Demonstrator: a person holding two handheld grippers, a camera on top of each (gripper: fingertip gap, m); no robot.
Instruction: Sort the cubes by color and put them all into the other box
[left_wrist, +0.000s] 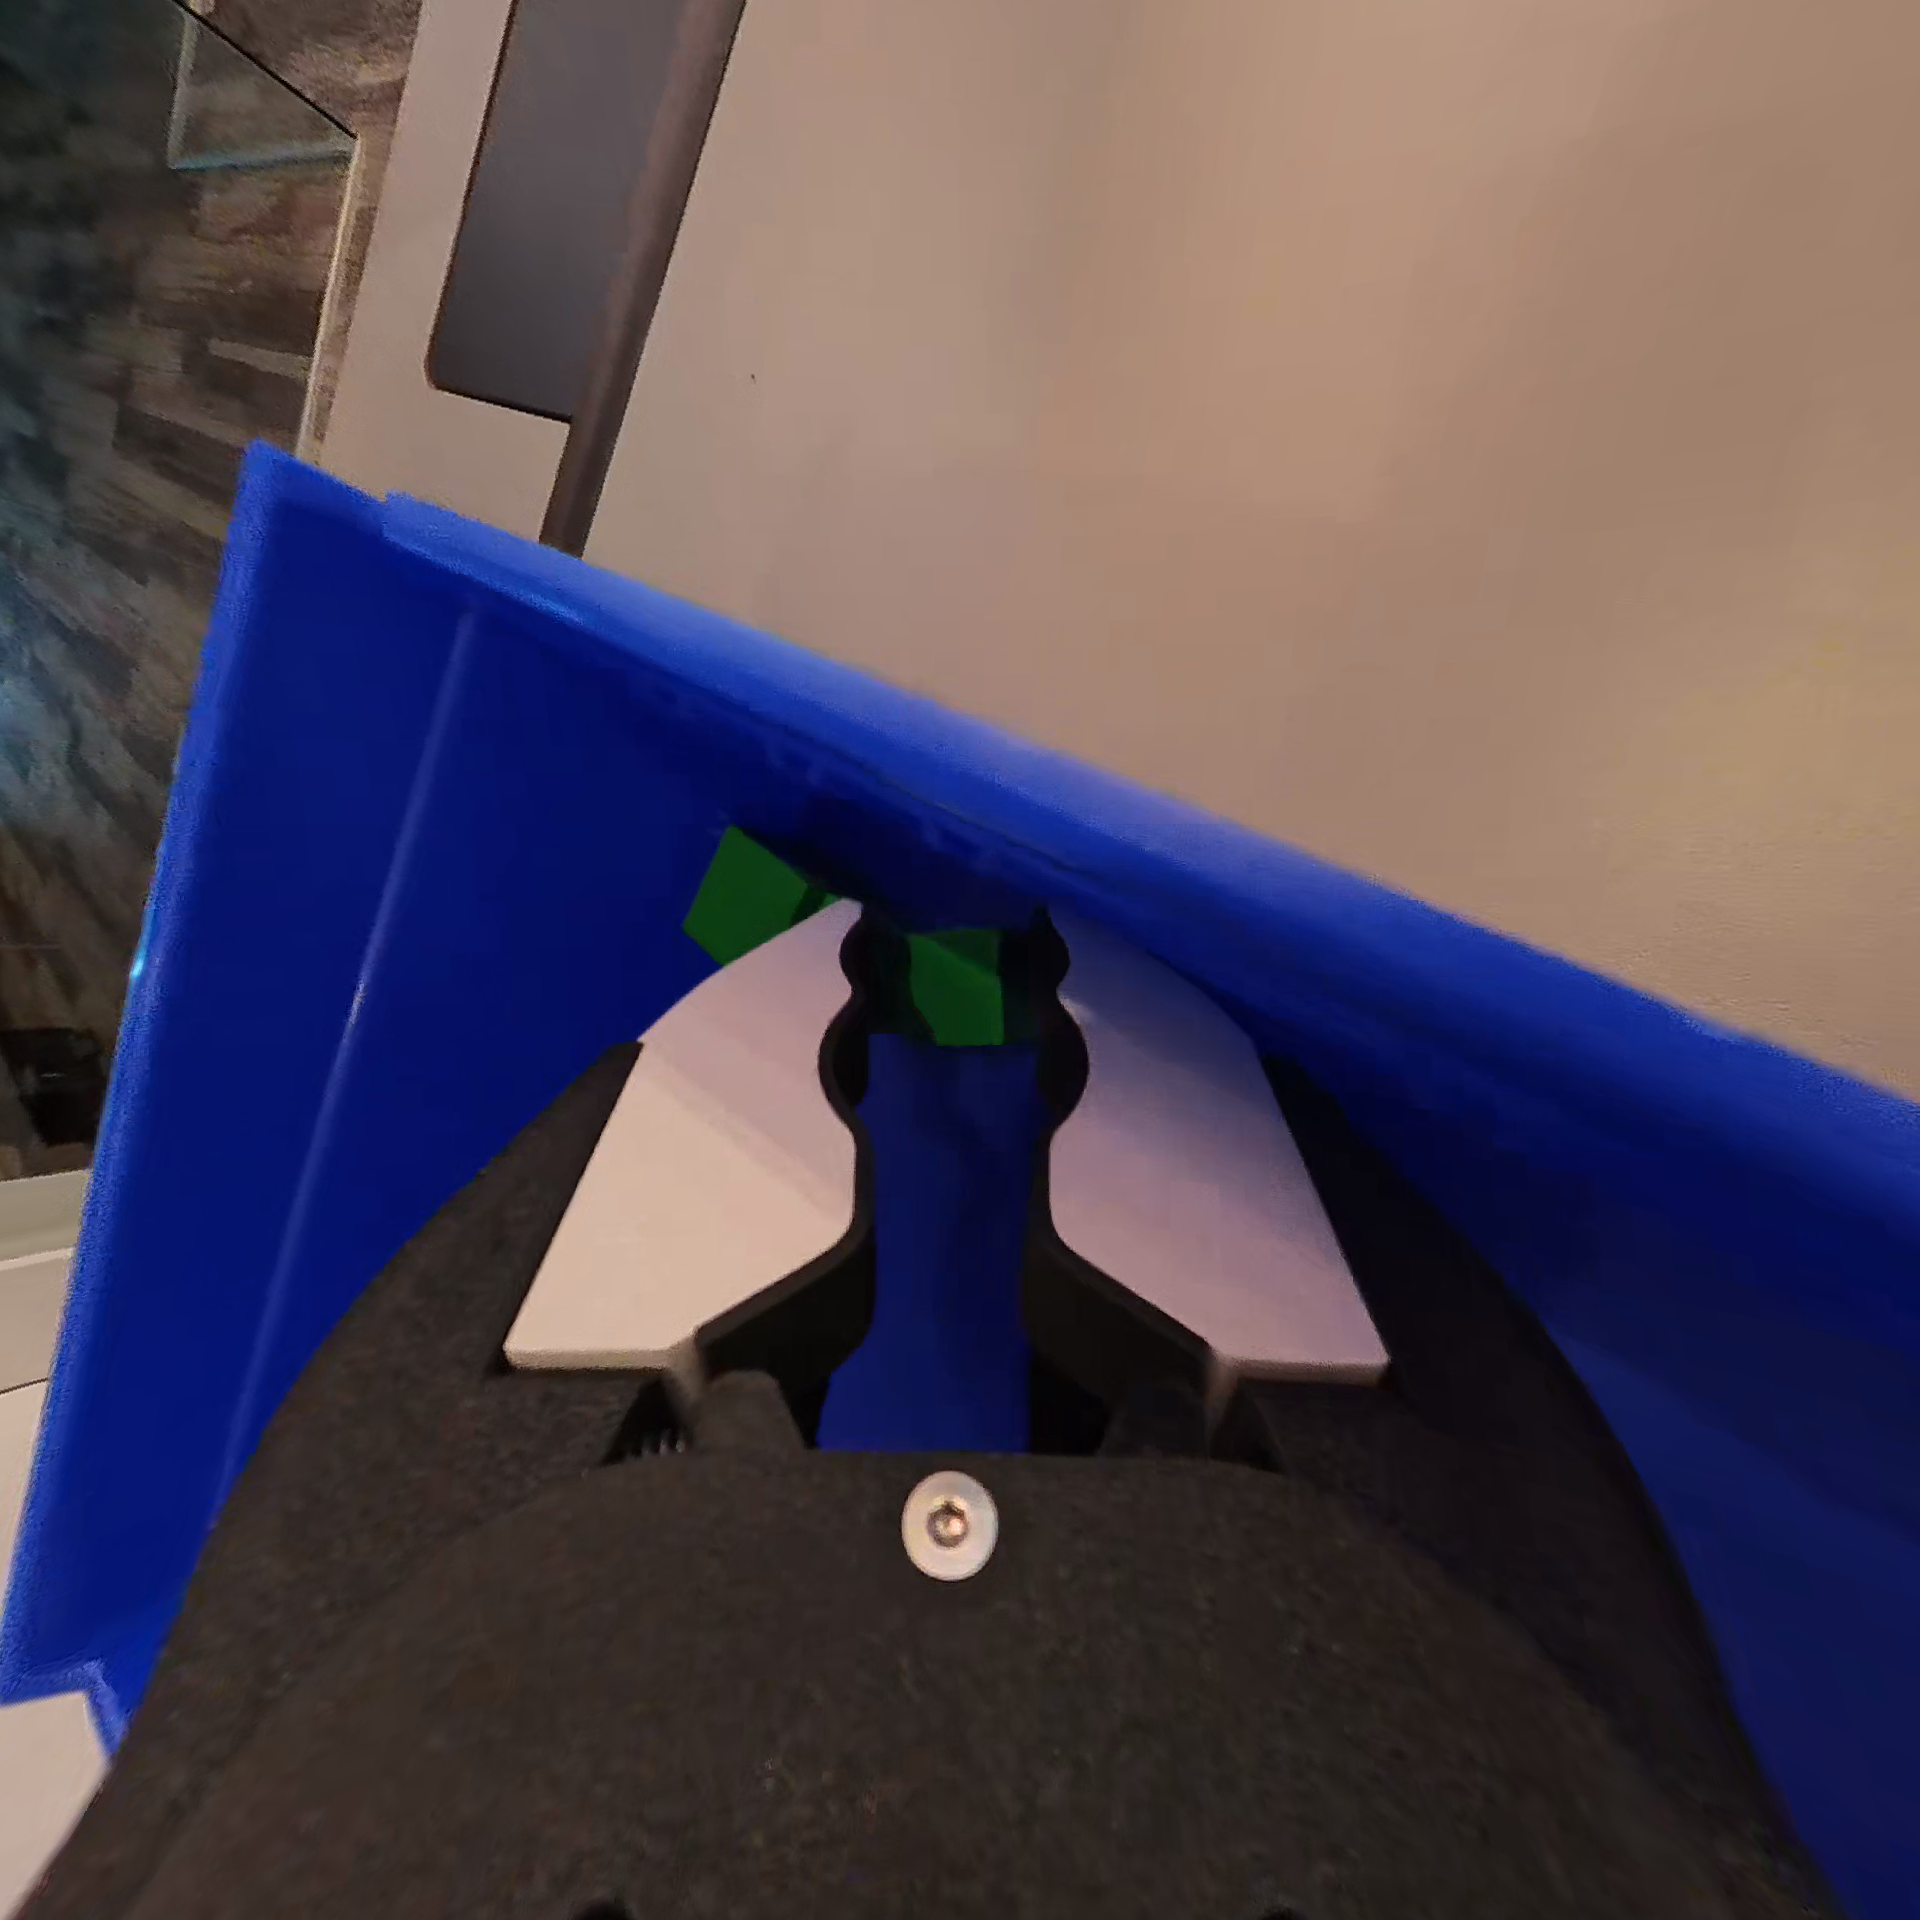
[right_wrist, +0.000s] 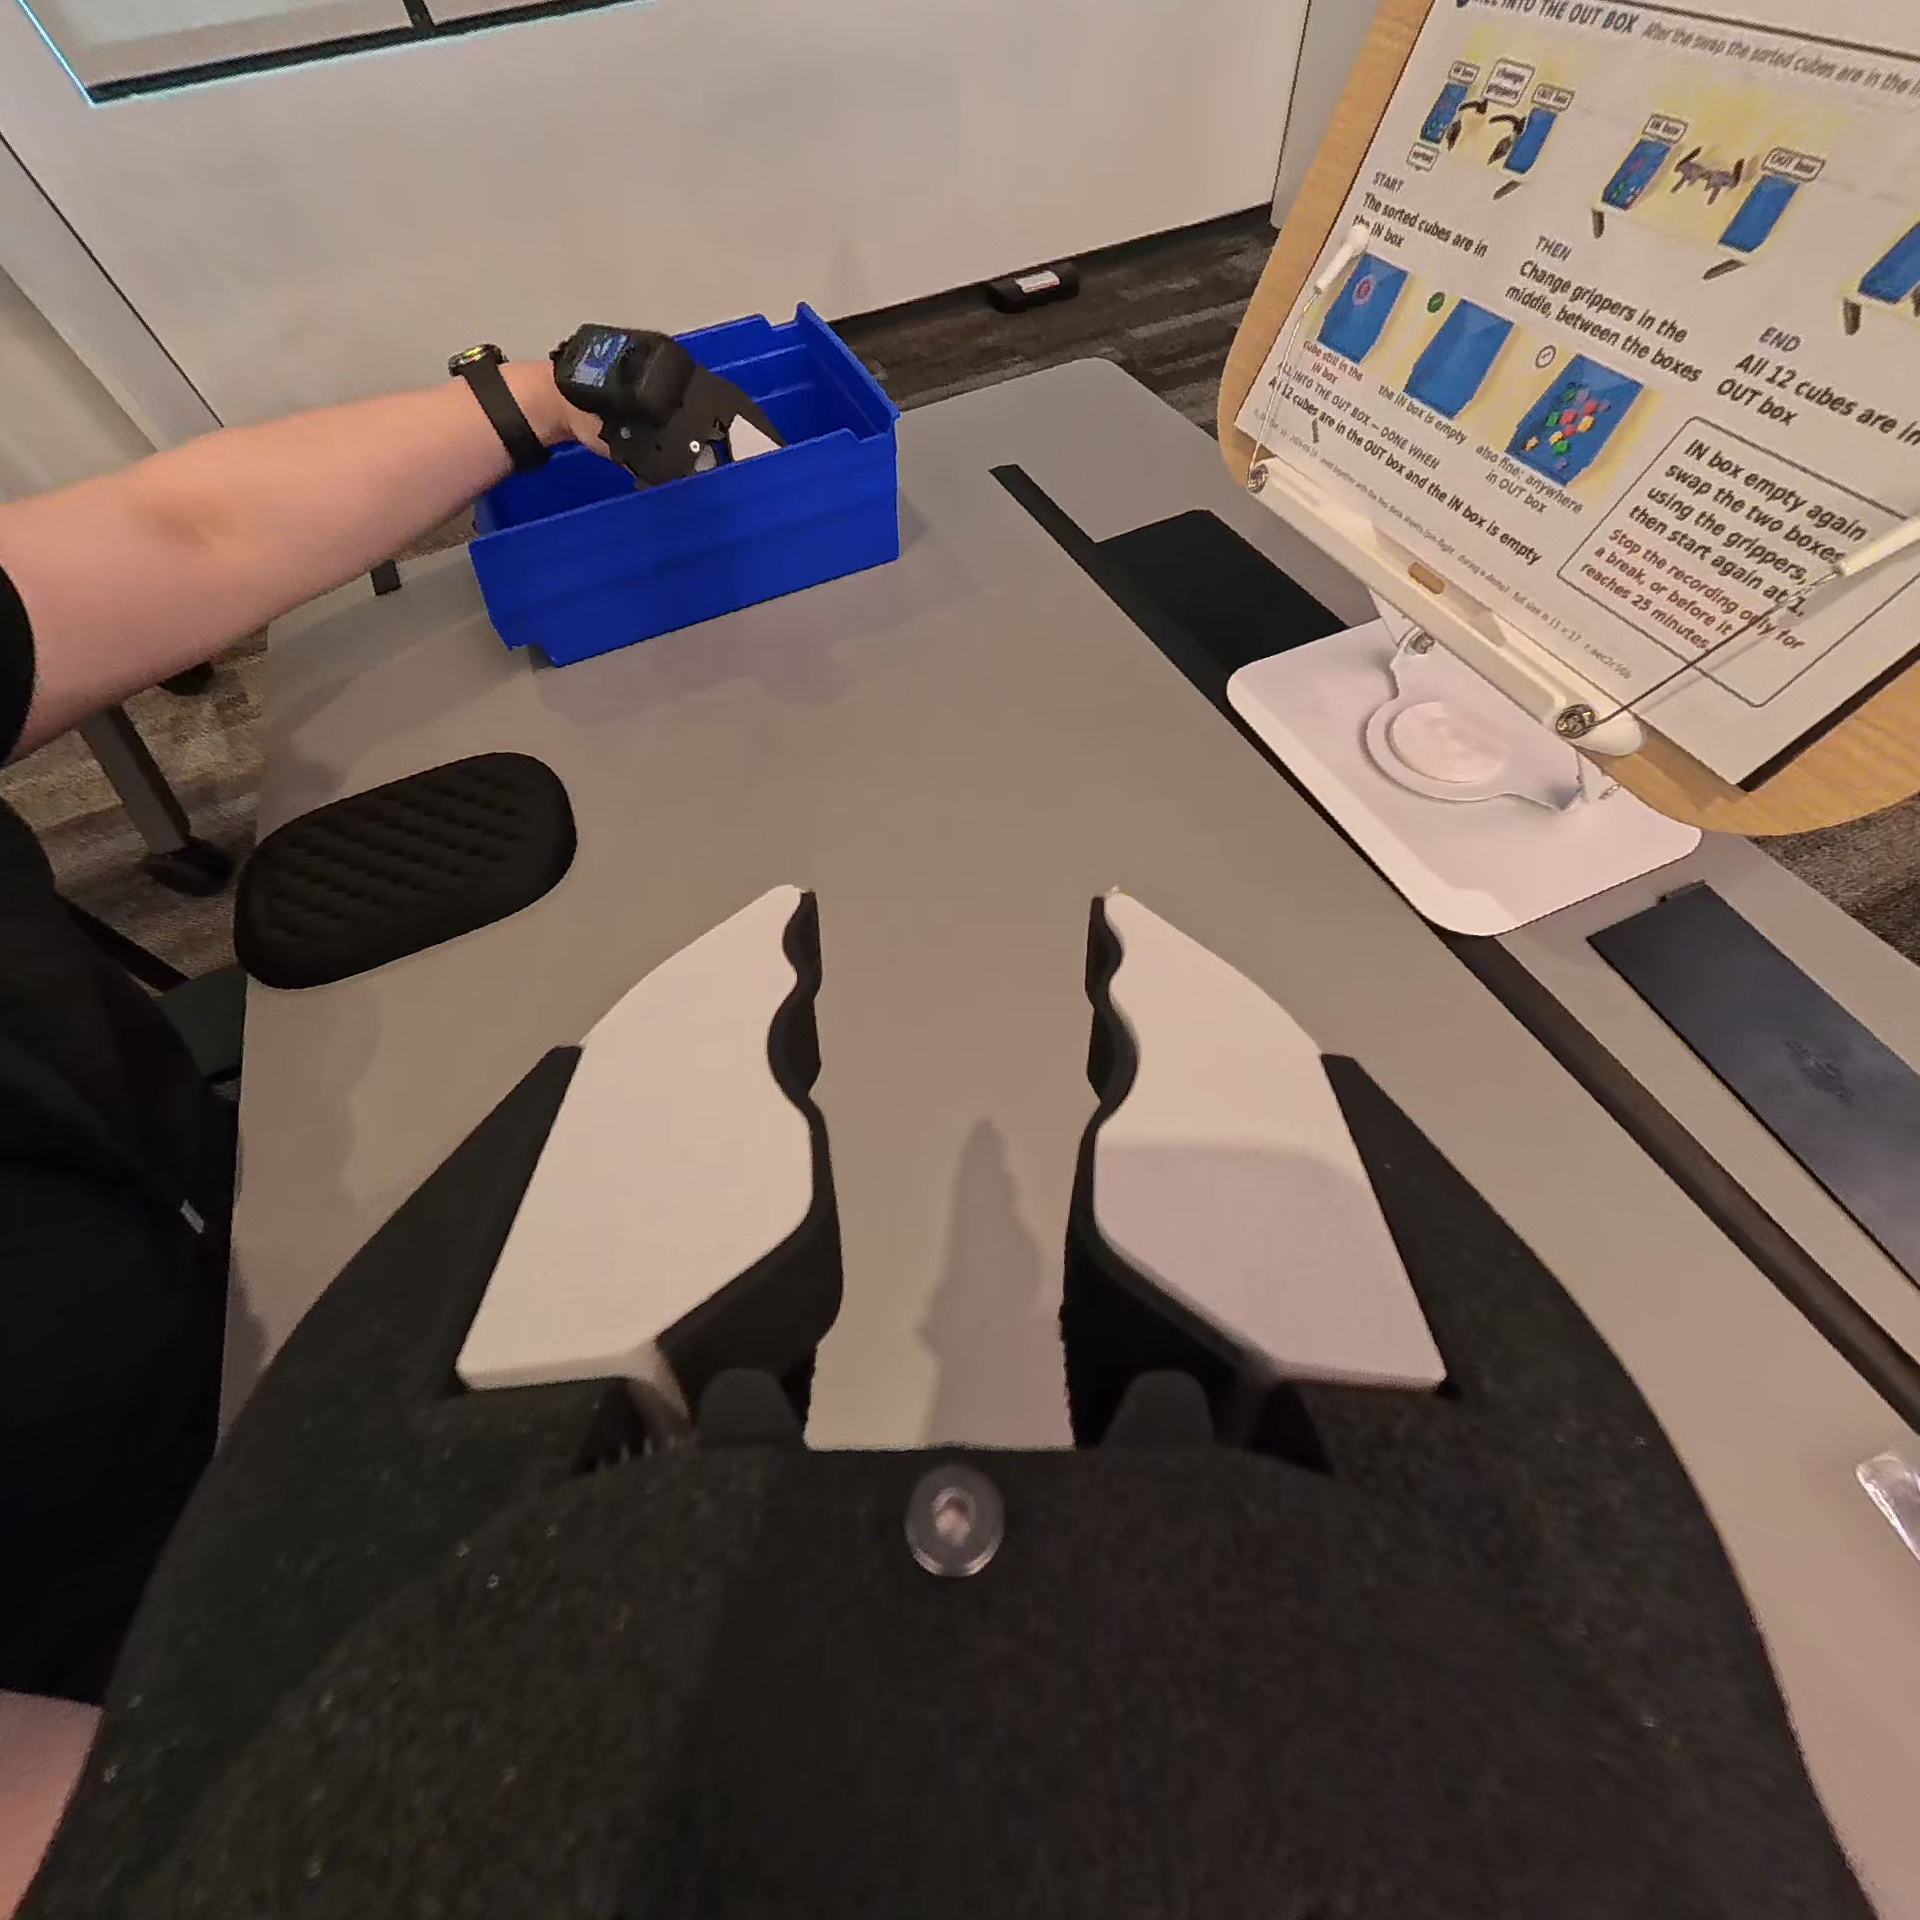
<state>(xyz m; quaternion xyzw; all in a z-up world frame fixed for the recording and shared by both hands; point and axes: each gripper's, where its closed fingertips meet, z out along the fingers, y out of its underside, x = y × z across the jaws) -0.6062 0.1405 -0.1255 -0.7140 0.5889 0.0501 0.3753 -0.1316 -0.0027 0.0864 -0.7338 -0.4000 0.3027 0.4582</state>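
The left gripper (left_wrist: 951, 971) is clenched on a small green plastic cube (left_wrist: 956, 1000) at its fingertips, deep inside the blue plastic bin (left_wrist: 1143, 821); a second green cube (left_wrist: 746, 896) sits just off its left finger against the far wall. To my eye the lift wants to go straight up, clear of that neighbour and the rim. Off to one side, the right gripper (right_wrist: 951, 914) hangs released over the grey tabletop (right_wrist: 935, 727), nothing between its fingers, ready to take the handover.

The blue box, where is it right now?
In the right wrist view the blue box sits on the grey table's far left, with the left hand-held gripper reaching inside it.
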